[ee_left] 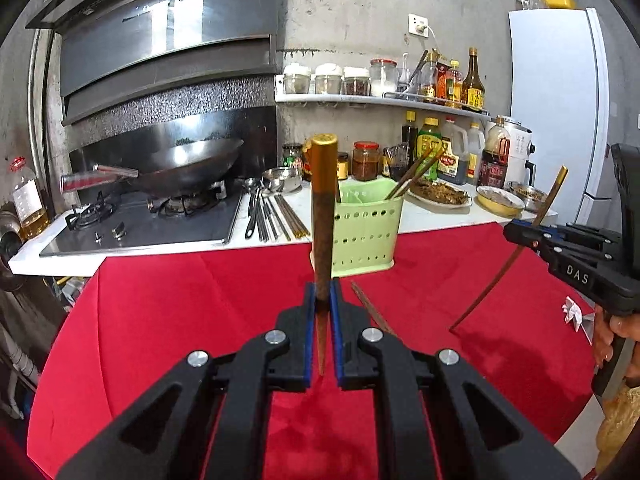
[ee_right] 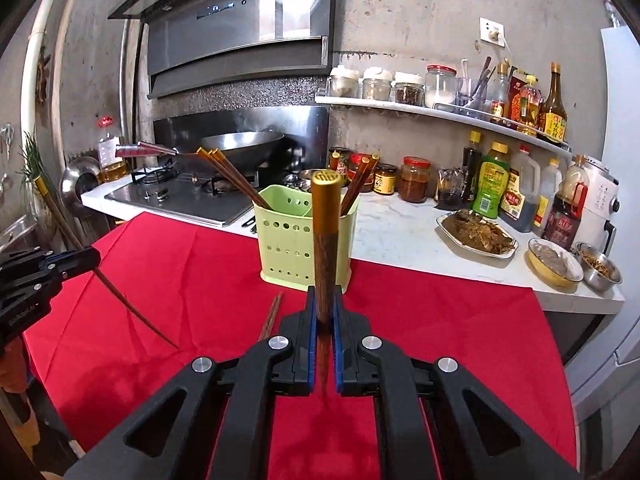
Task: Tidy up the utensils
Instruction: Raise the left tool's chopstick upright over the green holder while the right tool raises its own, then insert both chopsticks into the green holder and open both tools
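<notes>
We hold two chopsticks, one clamped upright in each gripper's jaws: left gripper [ee_left: 322, 308], right gripper [ee_right: 325, 312]. One more chopstick [ee_right: 271, 317] lies on the red surface [ee_right: 440, 320] before the green holder [ee_right: 288, 236] at its far edge, which carries five chopsticks.

Bright, even light — glare on the range hood [ee_left: 168, 28]; fisheye bending, dark corners, sharp focus.

hand-held gripper [ee_left: 322, 300] clamping chopstick [ee_left: 323, 216], green holder [ee_left: 366, 232]

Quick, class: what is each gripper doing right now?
Left gripper: shut on a gold-capped chopstick.
Right gripper: shut on another gold-capped chopstick.
</notes>
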Available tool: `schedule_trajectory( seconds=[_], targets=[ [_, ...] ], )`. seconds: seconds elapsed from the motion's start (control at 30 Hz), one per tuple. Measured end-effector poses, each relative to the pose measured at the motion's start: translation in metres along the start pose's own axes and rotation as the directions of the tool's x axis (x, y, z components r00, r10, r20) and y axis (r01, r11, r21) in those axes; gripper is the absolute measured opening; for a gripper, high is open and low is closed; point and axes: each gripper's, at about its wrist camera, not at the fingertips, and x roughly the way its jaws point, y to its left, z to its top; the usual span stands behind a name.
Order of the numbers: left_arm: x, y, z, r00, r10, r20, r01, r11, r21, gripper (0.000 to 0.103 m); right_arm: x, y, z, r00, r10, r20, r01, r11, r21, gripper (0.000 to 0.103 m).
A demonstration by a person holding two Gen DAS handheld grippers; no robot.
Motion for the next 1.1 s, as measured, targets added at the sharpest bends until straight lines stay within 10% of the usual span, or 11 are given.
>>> schedule_trajectory(
  seconds=[0.23,0.63,1.1],
  targets=[
    [0.015,-0.006,0.029,1.000,-0.011,0.021,0.011,1.000,0.012,0.007,0.010,-0.013,0.023,1.000,0.016,0.009,-0.016,0.999,0.031,0.007],
    [0.030,-0.029,0.165,0.988,-0.058,0.144,0.054,0.998,0.033,0.007,0.004,-0.013,0.159,0.968,0.047,0.247,-0.047,0.999,-0.007,0.007],
    [0.146,-0.028,0.163,0.996,-0.084,-0.033,0.084,0.996,0.003,0.007,0.113,-0.031,0.142,0.997,0.066,0.051,-0.066,0.998,-0.001,0.007]
  ],
)
